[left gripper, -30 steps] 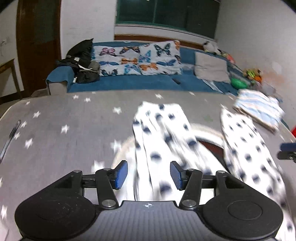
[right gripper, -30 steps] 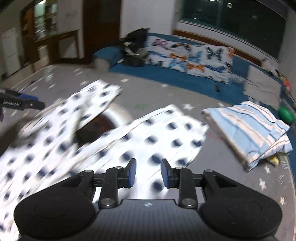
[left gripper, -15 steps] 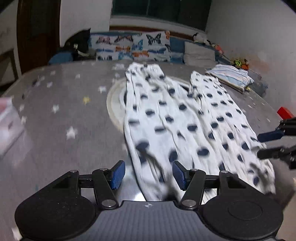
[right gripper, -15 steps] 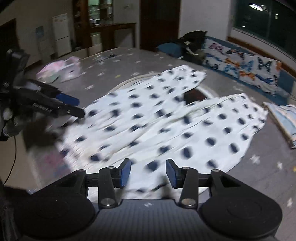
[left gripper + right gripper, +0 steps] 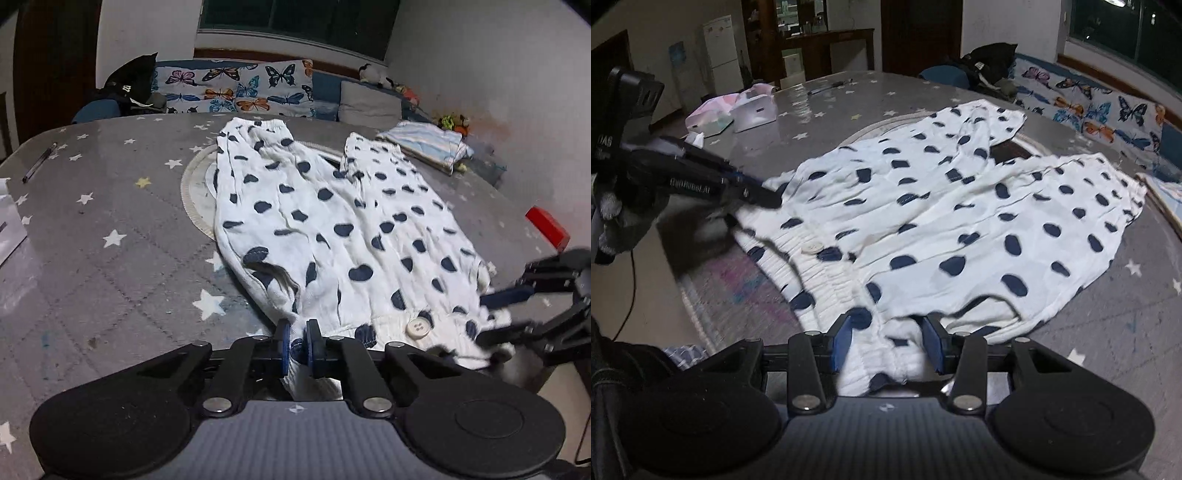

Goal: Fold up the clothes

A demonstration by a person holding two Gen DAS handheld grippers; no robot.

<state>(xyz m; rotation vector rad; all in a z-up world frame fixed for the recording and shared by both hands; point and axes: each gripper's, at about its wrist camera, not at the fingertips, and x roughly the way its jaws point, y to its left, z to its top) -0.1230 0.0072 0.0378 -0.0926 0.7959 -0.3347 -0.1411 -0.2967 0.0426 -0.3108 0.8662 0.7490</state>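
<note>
White trousers with dark blue spots [image 5: 332, 229] lie flat on the grey star-print table [image 5: 110, 221], legs pointing away and the waistband, with its white button [image 5: 417, 326], at the near edge. My left gripper [image 5: 295, 343] is closing, and its blue pads pinch the left corner of the waistband. At the other corner my right gripper [image 5: 886, 339] has its jaws apart, with bunched waistband cloth lying between the pads. Each gripper also shows in the other's view: the left gripper [image 5: 768, 199] at the left, the right gripper [image 5: 487, 315] at the right.
A folded striped cloth [image 5: 424, 144] lies at the table's far right. A red block [image 5: 546, 225] sits near the right edge and a pen [image 5: 38, 168] at the far left. A round mat [image 5: 195, 195] lies under the trousers. A white box [image 5: 753, 110] stands further left.
Both grippers have drawn back from over the trouser legs to the waistband at the near edge. The left jaws have gone from wide apart to pinching the cloth.
</note>
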